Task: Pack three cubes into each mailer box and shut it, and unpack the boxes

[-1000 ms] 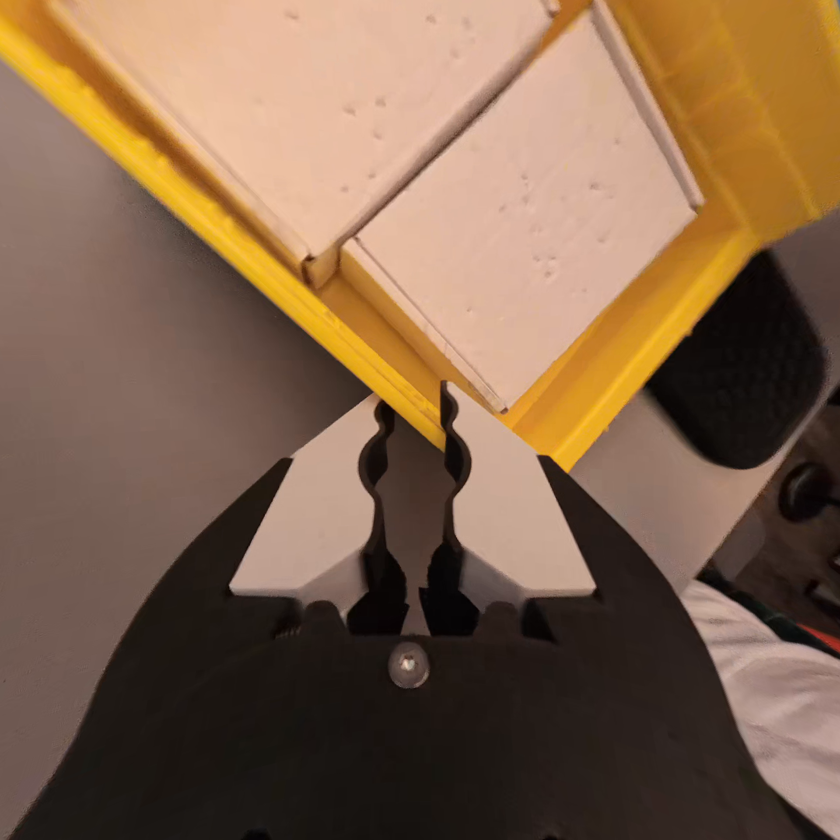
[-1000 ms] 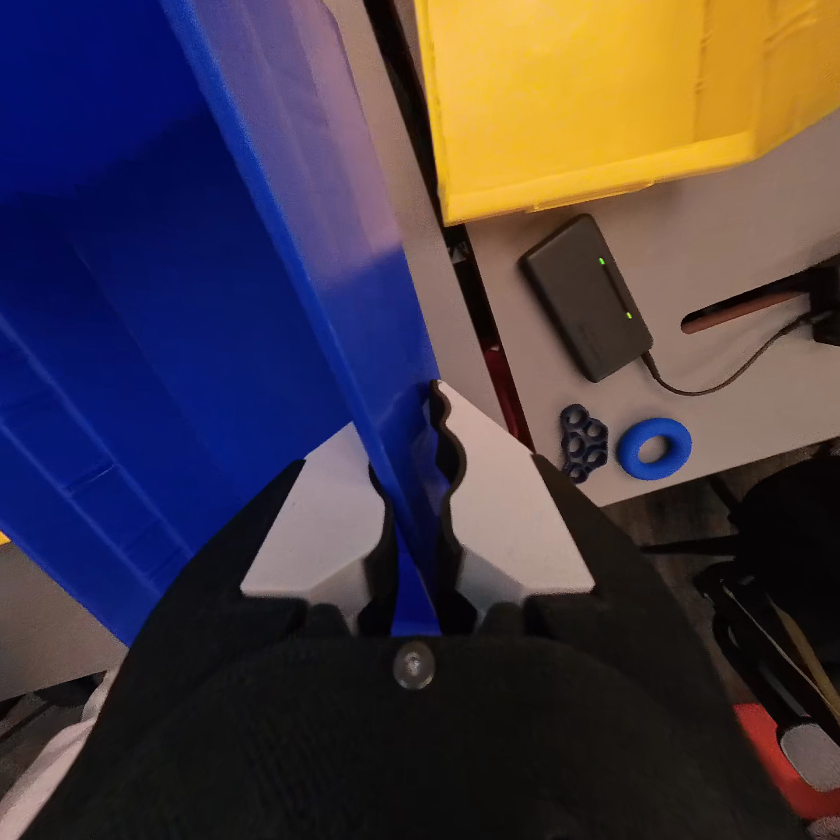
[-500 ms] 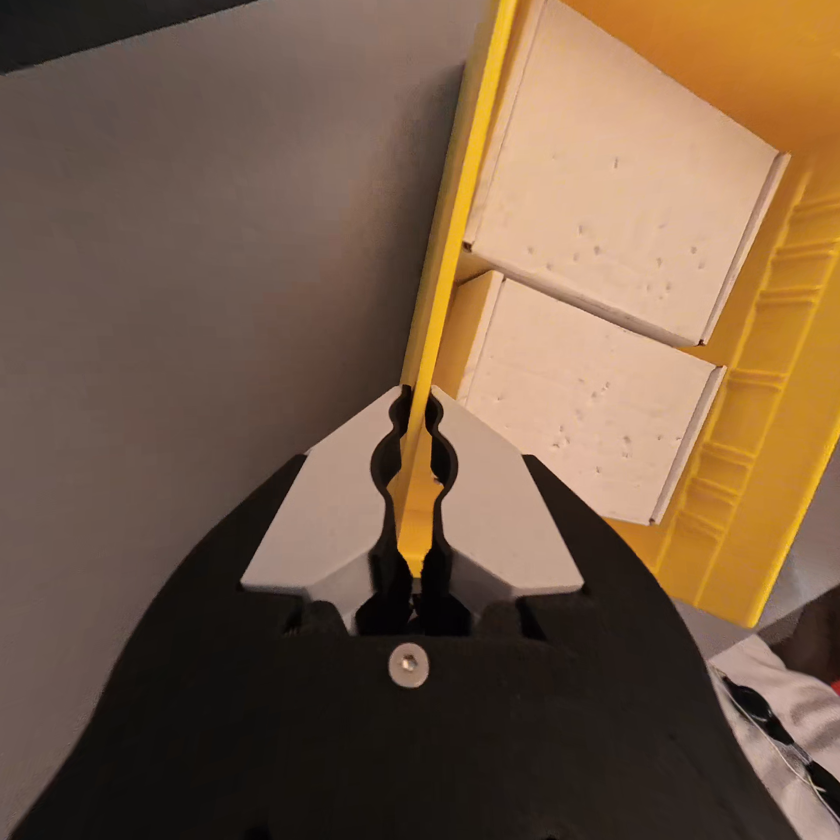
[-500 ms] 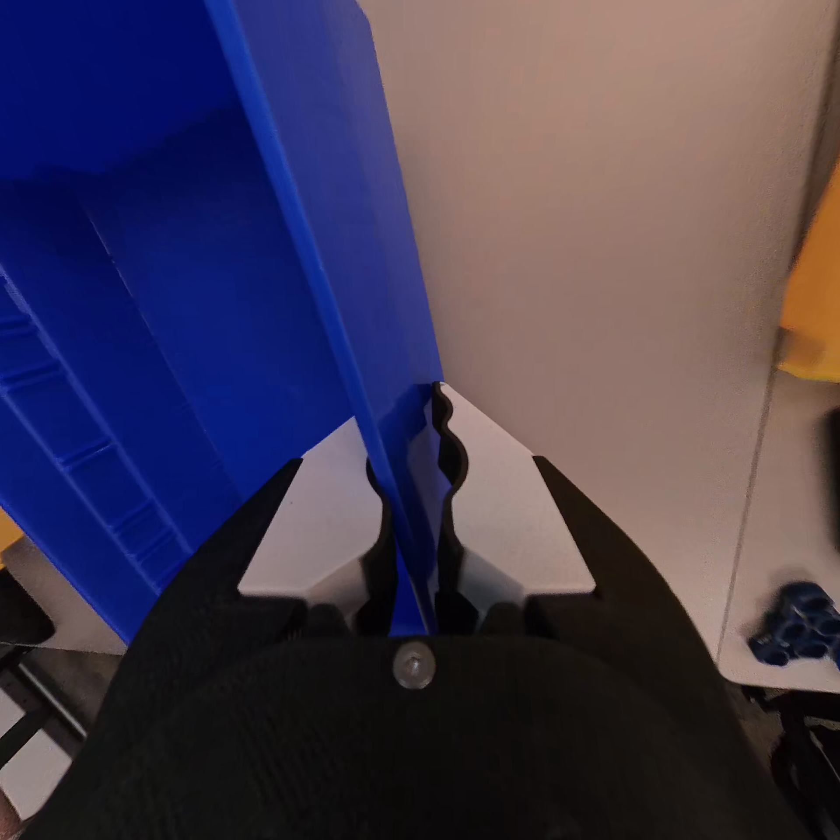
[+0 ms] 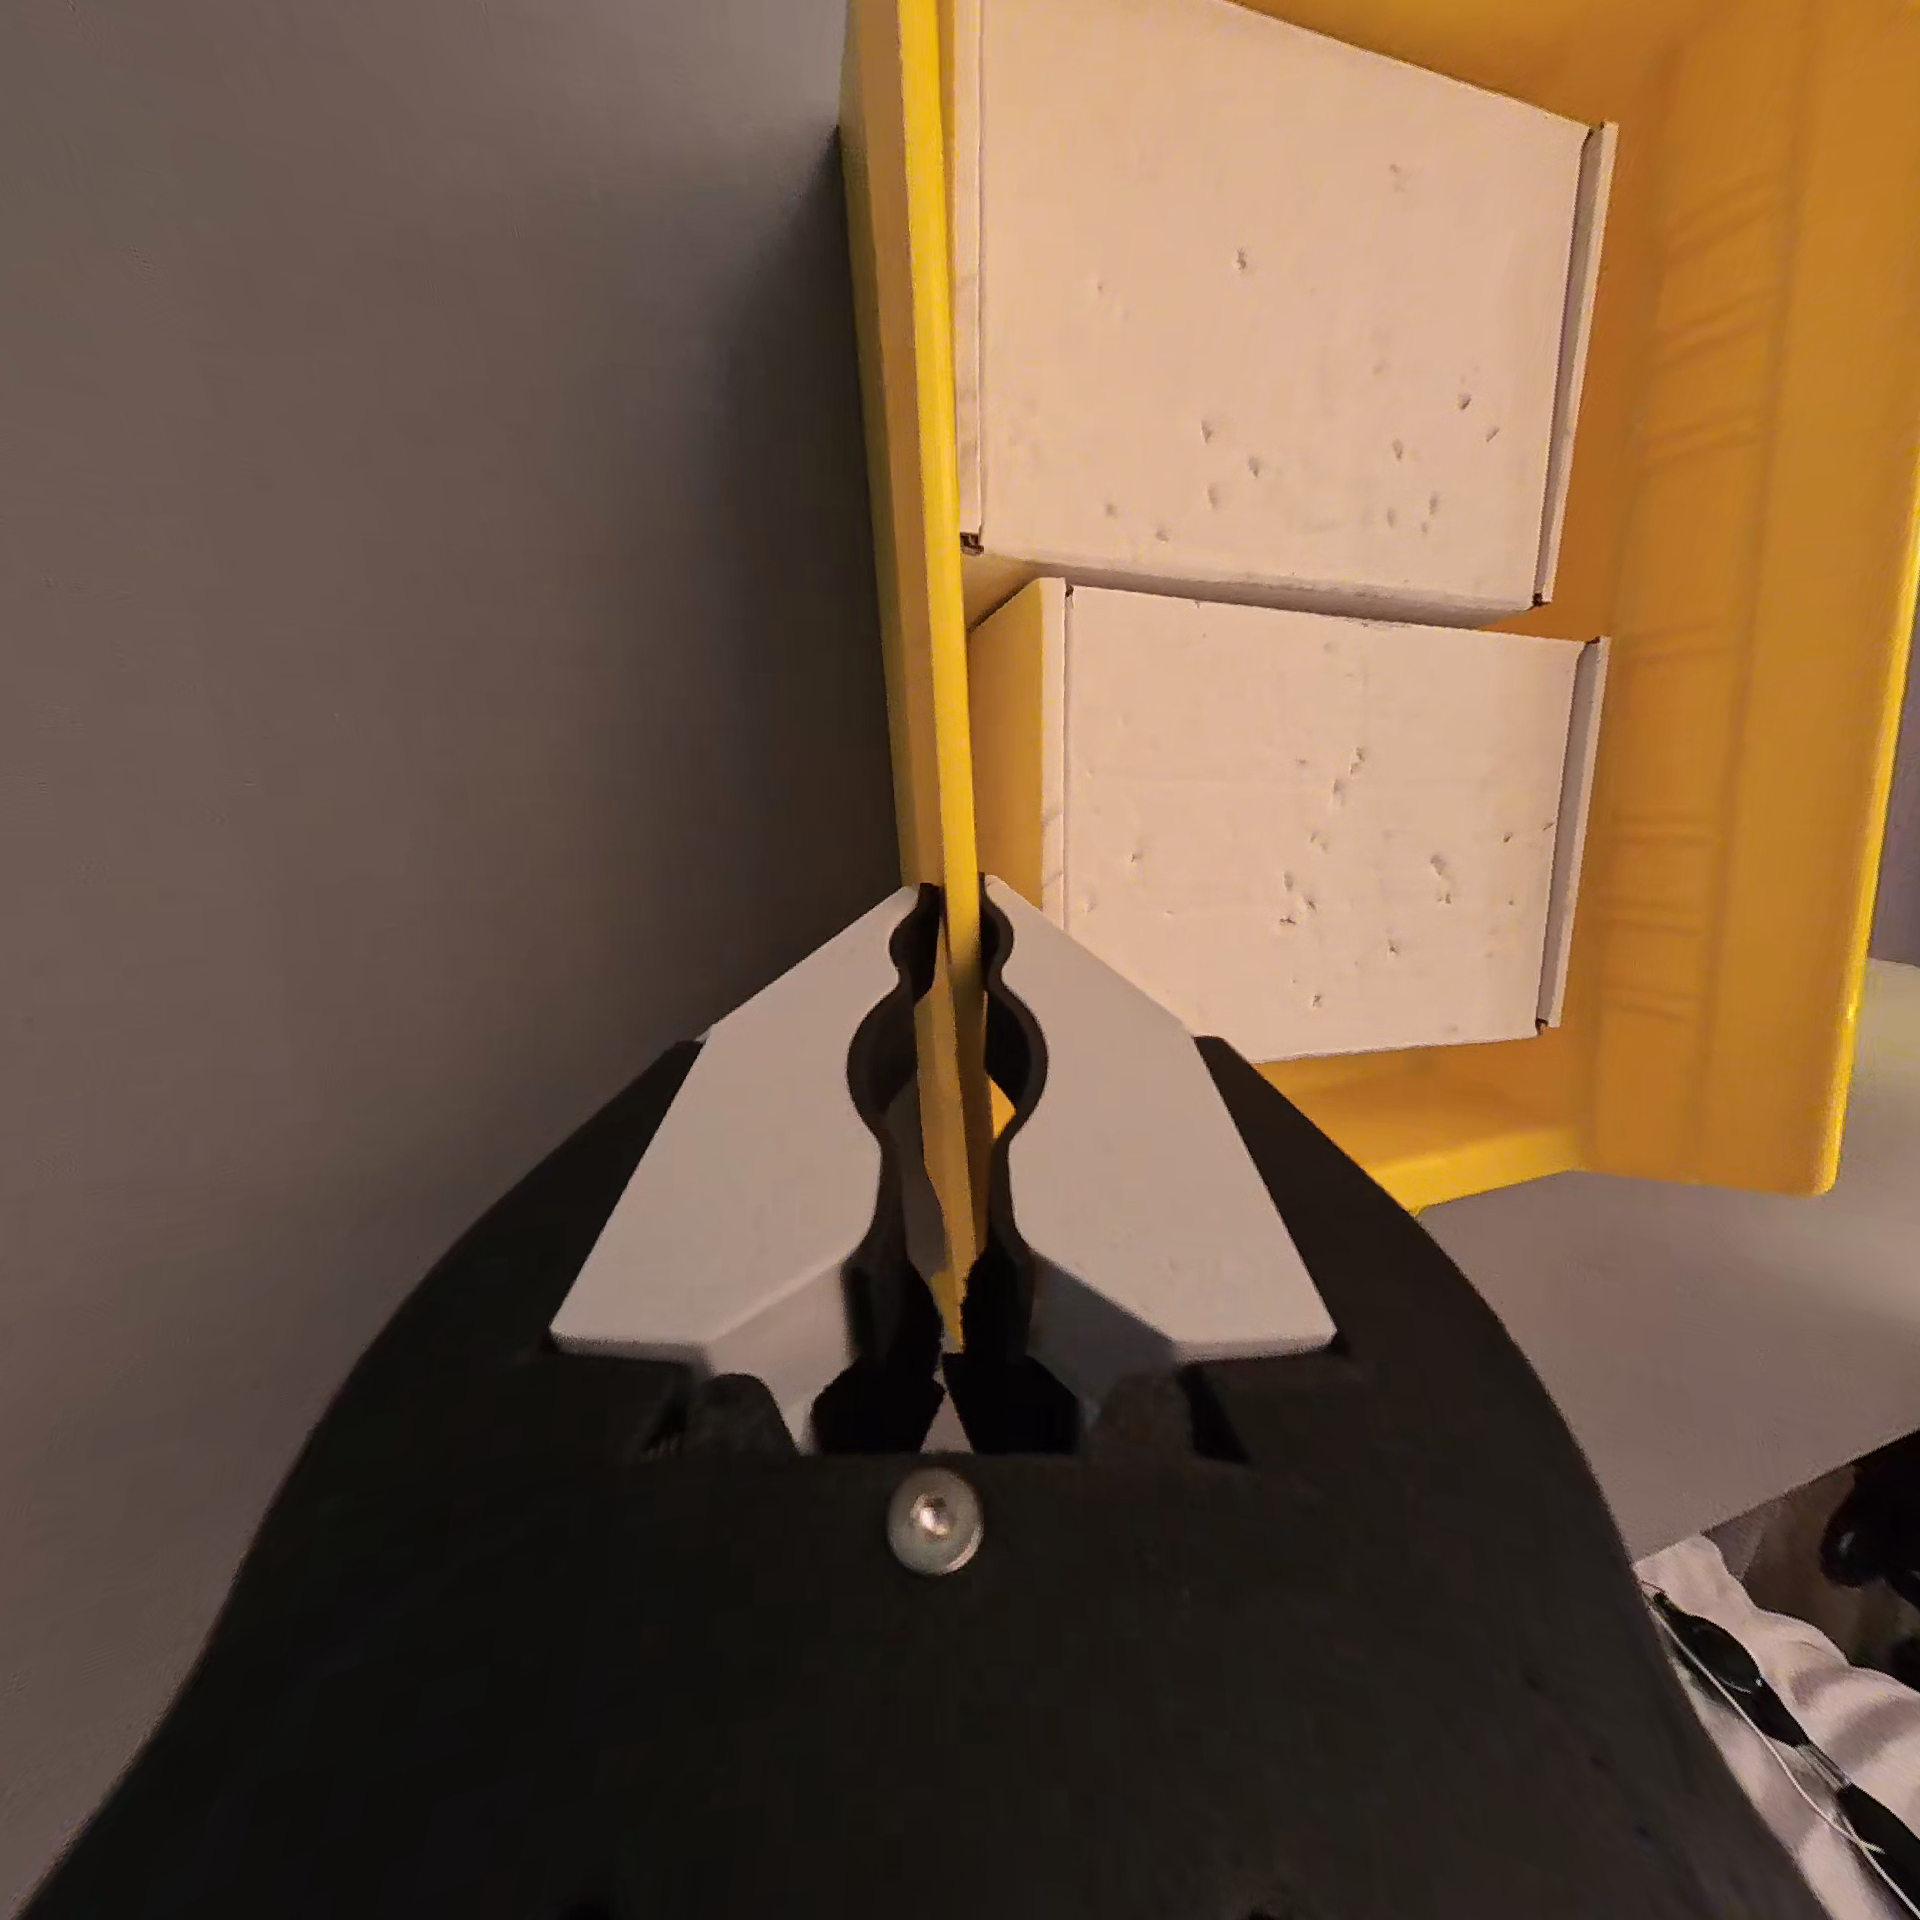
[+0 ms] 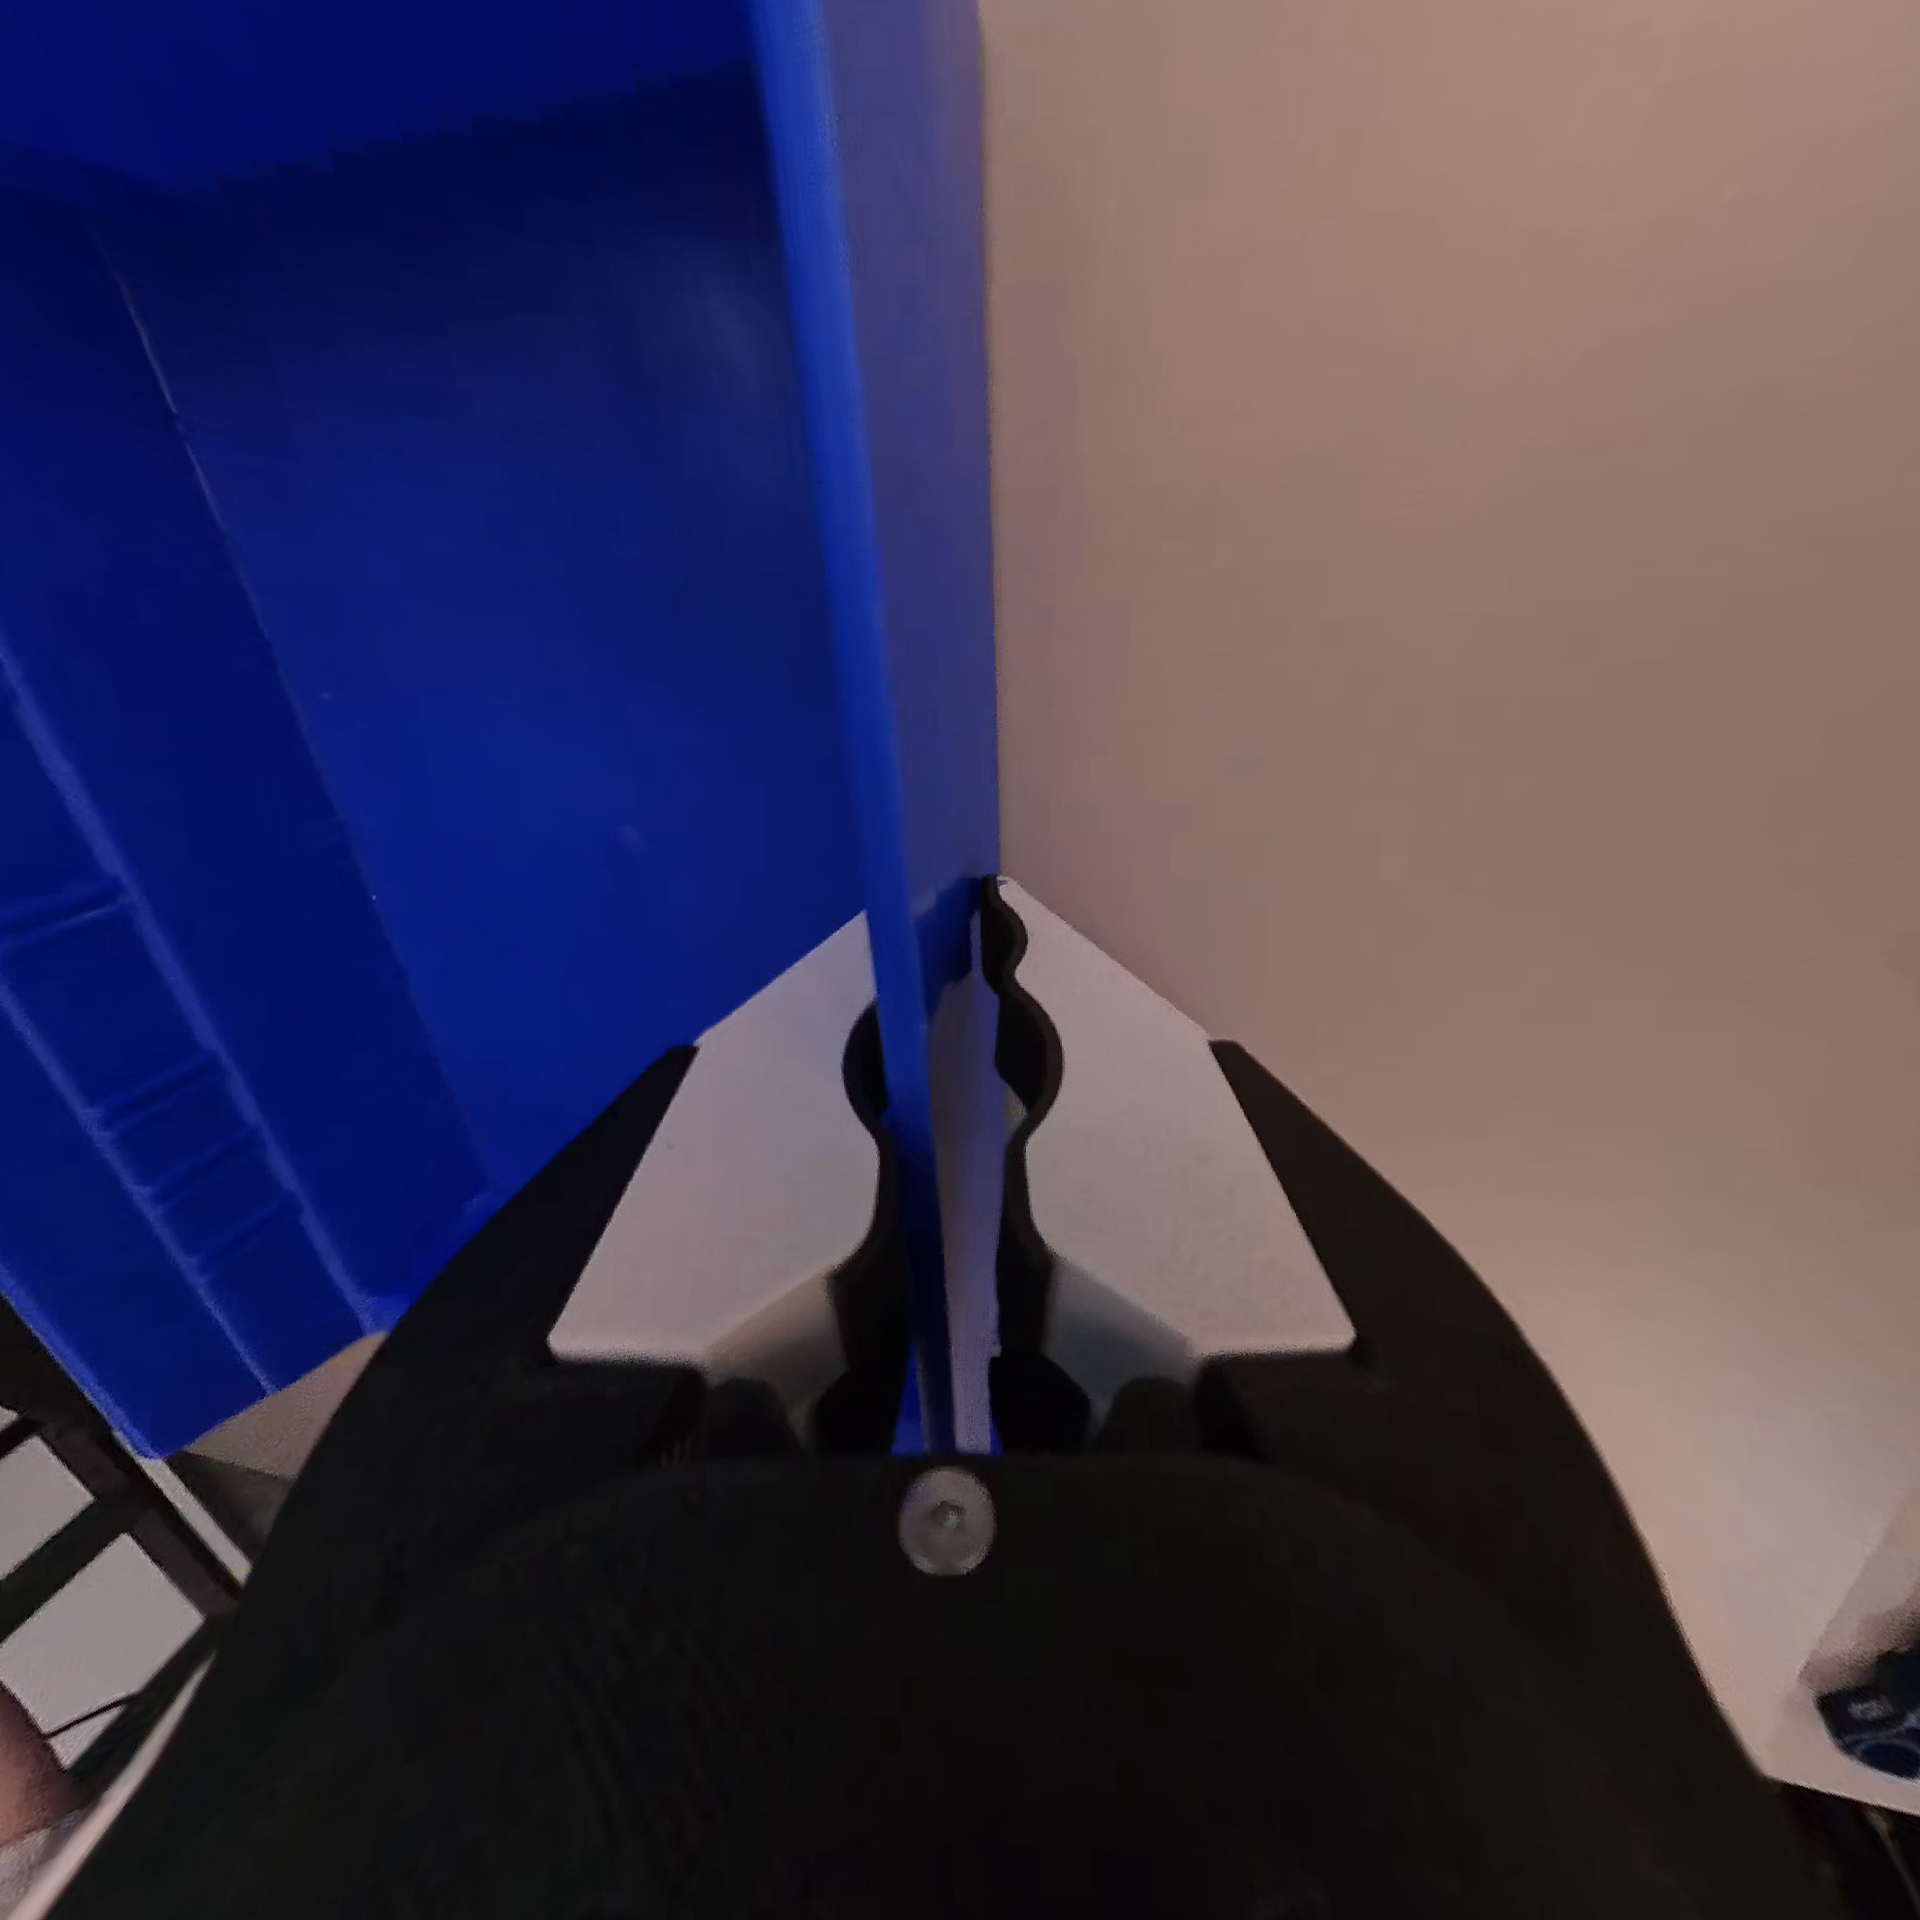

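Observation:
In the left wrist view my left gripper (image 5: 954, 902) is shut on the left wall of a yellow bin (image 5: 1714, 727). Two closed white mailer boxes lie in that bin, one farther (image 5: 1268, 312) and one nearer (image 5: 1299, 842), side by side. In the right wrist view my right gripper (image 6: 951, 902) is shut on the right wall of a blue bin (image 6: 468, 623), whose visible inside is empty. No cubes are in view.
A grey table top (image 5: 416, 623) lies left of the yellow bin and a pale table top (image 6: 1455, 623) right of the blue bin. The table edge (image 5: 1621, 1330) is near at lower right, with white cloth (image 5: 1766, 1704) below. A small blue object (image 6: 1870, 1725) sits at far right. The tips of one gripper are about 70 cm away from the tips of the other.
The left gripper has closed on the yellow bin's wall and the bin has swung round to stand straight ahead. The blue bin, held by the right gripper, has moved over bare table.

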Motion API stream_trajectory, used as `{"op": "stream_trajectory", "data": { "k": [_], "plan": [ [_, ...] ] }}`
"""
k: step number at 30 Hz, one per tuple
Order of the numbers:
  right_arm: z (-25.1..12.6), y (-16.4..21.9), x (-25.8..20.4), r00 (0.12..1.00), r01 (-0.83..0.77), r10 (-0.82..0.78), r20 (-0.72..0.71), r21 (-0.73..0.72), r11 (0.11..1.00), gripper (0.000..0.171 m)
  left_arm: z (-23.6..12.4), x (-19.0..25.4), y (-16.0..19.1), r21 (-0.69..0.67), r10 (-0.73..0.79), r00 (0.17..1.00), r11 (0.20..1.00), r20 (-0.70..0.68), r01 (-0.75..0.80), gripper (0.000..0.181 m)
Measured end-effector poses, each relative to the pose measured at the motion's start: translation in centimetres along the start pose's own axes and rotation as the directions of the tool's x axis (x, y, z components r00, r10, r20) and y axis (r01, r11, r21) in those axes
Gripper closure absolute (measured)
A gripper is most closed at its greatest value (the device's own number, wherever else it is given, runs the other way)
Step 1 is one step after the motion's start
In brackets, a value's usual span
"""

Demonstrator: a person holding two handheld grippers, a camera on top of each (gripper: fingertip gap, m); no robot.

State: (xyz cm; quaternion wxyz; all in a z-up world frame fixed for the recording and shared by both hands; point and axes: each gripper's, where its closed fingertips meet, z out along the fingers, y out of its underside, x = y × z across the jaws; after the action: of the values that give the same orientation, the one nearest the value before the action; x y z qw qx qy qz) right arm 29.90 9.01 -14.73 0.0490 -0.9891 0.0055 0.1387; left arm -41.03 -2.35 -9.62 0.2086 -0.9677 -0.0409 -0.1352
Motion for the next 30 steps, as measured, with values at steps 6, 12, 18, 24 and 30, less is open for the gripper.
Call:
{"op": "stream_trajectory", "data": {
  "k": [6,12,18,24,30],
  "plan": [
    [-0.7,0.6,2.5,0.998,0.026,-0.027,-0.048,-0.008,1.000,0.165,-0.7,-1.3,0.7,0.007,0.005,1.000,1.000,0.030,-0.005,0.178],
    [-0.9,0.4,3.0,0.997,0.066,-0.065,-0.048,0.004,0.998,0.165,-1.3,-2.5,1.1,0.023,-0.018,0.999,1.000,0.037,0.017,0.178],
    [-0.9,0.3,3.4,0.986,0.143,-0.143,-0.084,-0.017,0.990,0.167,-1.9,-3.7,1.5,0.035,-0.026,0.999,0.999,0.045,0.025,0.178],
    [-1.3,0.6,4.7,0.982,0.164,-0.168,-0.091,-0.043,0.985,0.166,-2.1,-4.2,1.6,0.018,-0.033,0.998,0.999,0.048,0.032,0.178],
    [-1.3,0.5,5.0,0.970,0.222,-0.224,-0.090,-0.037,0.974,0.165,-2.1,-4.5,1.4,0.040,-0.041,0.998,0.998,0.040,0.039,0.178]
  ]
}}
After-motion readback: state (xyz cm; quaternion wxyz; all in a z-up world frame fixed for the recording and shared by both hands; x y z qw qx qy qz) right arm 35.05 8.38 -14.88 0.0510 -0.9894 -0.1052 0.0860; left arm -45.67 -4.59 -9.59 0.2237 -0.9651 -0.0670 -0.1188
